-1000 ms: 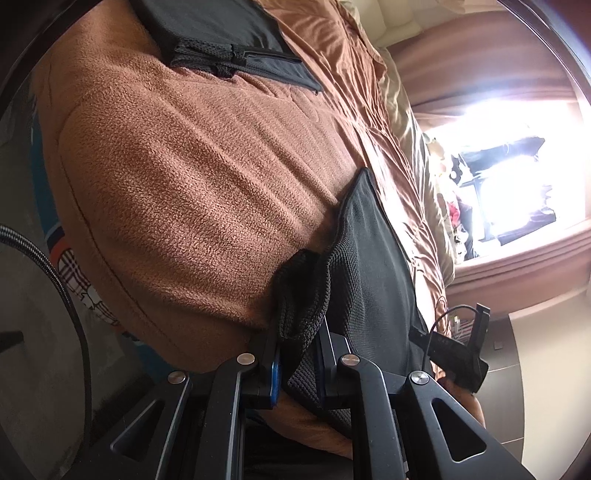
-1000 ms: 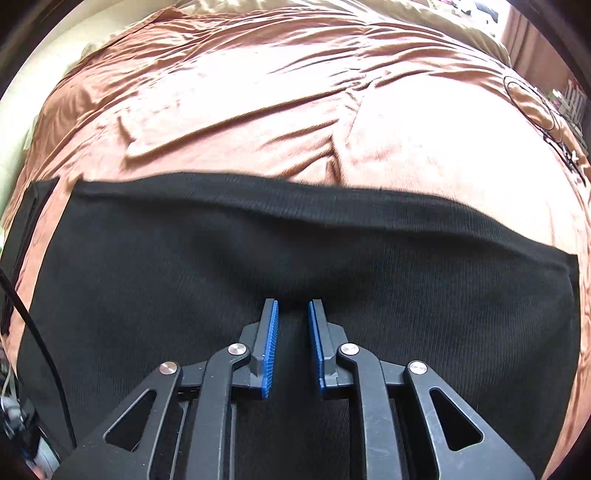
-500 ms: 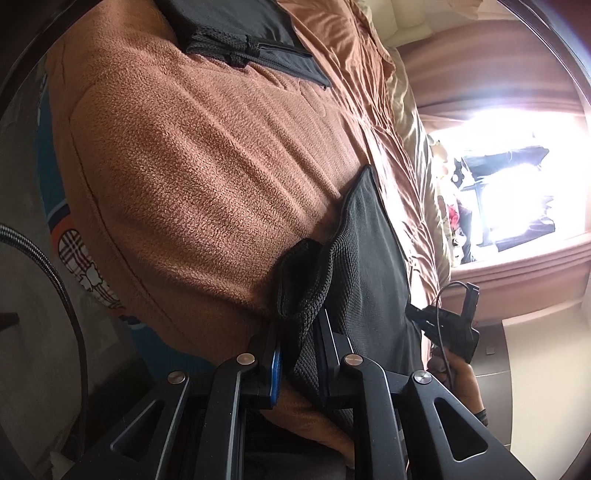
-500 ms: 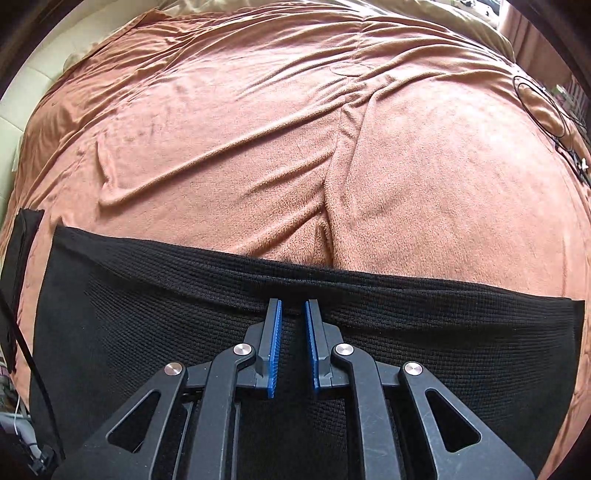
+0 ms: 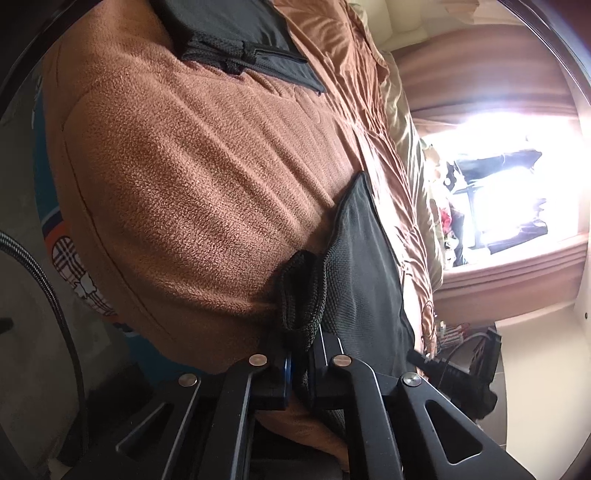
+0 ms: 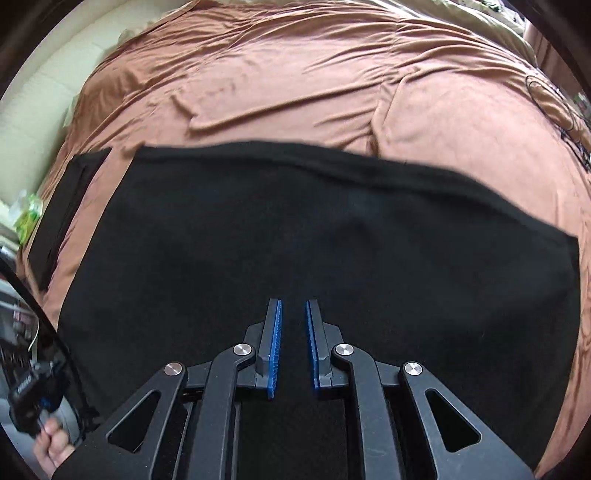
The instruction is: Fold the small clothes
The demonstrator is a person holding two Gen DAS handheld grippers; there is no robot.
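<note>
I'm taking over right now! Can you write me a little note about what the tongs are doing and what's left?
Left tongs: shut on a bunched corner of the black cloth, at the bed's edge.
Right tongs: narrow gap, nothing between the pads, above the cloth's middle.
The cloth lies spread flat on the brown blanket. A second black piece lies farther along the bed.
Done: cloth laid out. Left: the fold itself.

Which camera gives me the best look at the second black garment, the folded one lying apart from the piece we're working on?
The left wrist view: the folded black garment lies at the top of the picture on the brown blanket, with its mesh edge and layered fold visible. The right wrist view catches it only as a narrow dark strip at the left edge.
</note>
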